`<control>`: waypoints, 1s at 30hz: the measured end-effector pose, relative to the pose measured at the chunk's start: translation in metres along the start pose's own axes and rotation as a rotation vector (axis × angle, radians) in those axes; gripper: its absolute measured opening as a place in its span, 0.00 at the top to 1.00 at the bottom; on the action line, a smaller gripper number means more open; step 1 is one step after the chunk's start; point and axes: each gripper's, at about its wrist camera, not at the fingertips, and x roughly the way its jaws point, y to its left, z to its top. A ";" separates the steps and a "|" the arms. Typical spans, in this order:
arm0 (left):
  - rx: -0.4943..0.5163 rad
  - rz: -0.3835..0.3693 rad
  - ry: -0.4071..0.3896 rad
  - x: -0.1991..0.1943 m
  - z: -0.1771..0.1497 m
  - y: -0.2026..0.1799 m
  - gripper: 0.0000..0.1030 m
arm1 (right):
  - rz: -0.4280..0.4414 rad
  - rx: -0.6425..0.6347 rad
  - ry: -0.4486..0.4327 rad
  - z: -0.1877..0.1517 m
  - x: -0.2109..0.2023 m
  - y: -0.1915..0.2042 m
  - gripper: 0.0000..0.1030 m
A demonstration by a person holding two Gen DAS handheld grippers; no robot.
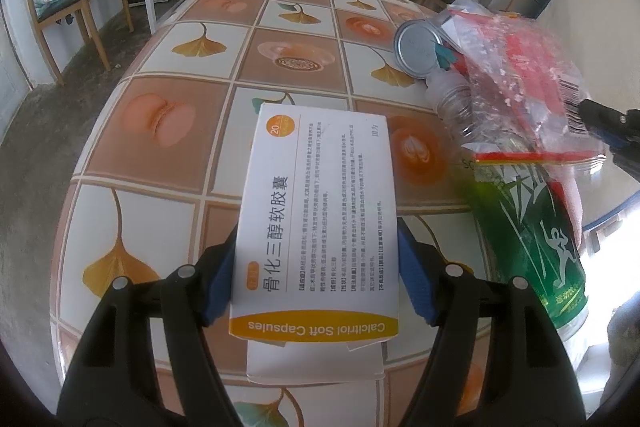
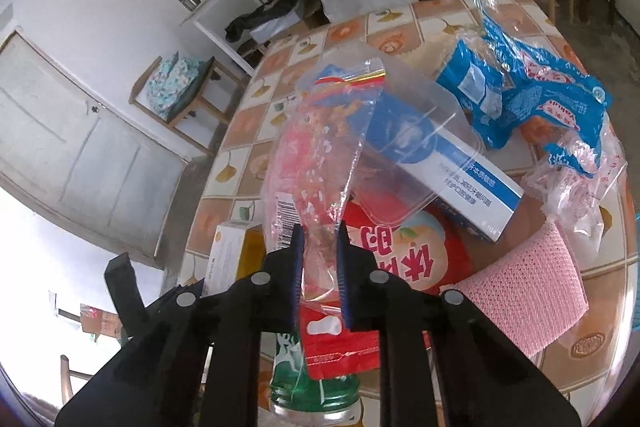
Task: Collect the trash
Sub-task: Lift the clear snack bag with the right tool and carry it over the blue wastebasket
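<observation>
My left gripper point(image 1: 316, 267) is shut on a white and orange capsule box point(image 1: 320, 211), held above the tiled table point(image 1: 168, 155). My right gripper point(image 2: 318, 263) is shut on a clear plastic bag with pink print and a barcode point(image 2: 312, 171), lifted above a trash pile. That bag also shows in the left wrist view point(image 1: 520, 83), with the right gripper point(image 1: 612, 131) at its edge. The capsule box shows small in the right wrist view point(image 2: 228, 251).
Pile in the left wrist view: a tin lid point(image 1: 418, 47), a clear bottle point(image 1: 460, 107), a green bottle point(image 1: 536, 247). Right wrist view: a clear tub point(image 2: 404, 131), a blue and white box point(image 2: 460, 179), blue wrappers point(image 2: 528, 87), a red packet point(image 2: 400, 259), a pink cloth point(image 2: 532, 291). Chairs and shelves beyond.
</observation>
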 end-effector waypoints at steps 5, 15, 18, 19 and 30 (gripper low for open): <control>-0.016 0.004 -0.023 -0.003 0.001 0.004 0.35 | 0.038 -0.011 -0.028 -0.004 -0.014 0.006 0.88; -0.053 0.009 -0.109 -0.030 0.005 0.010 0.35 | 0.109 -0.053 -0.098 -0.009 -0.052 0.025 0.89; -0.071 0.009 -0.159 -0.045 0.008 0.008 0.35 | 0.122 -0.066 -0.112 -0.012 -0.064 0.028 0.89; -0.079 0.006 -0.171 -0.049 0.009 0.007 0.35 | 0.123 -0.072 -0.116 -0.013 -0.068 0.030 0.89; -0.068 -0.053 -0.359 -0.117 0.016 -0.024 0.35 | 0.110 -0.084 -0.205 -0.028 -0.122 0.036 0.89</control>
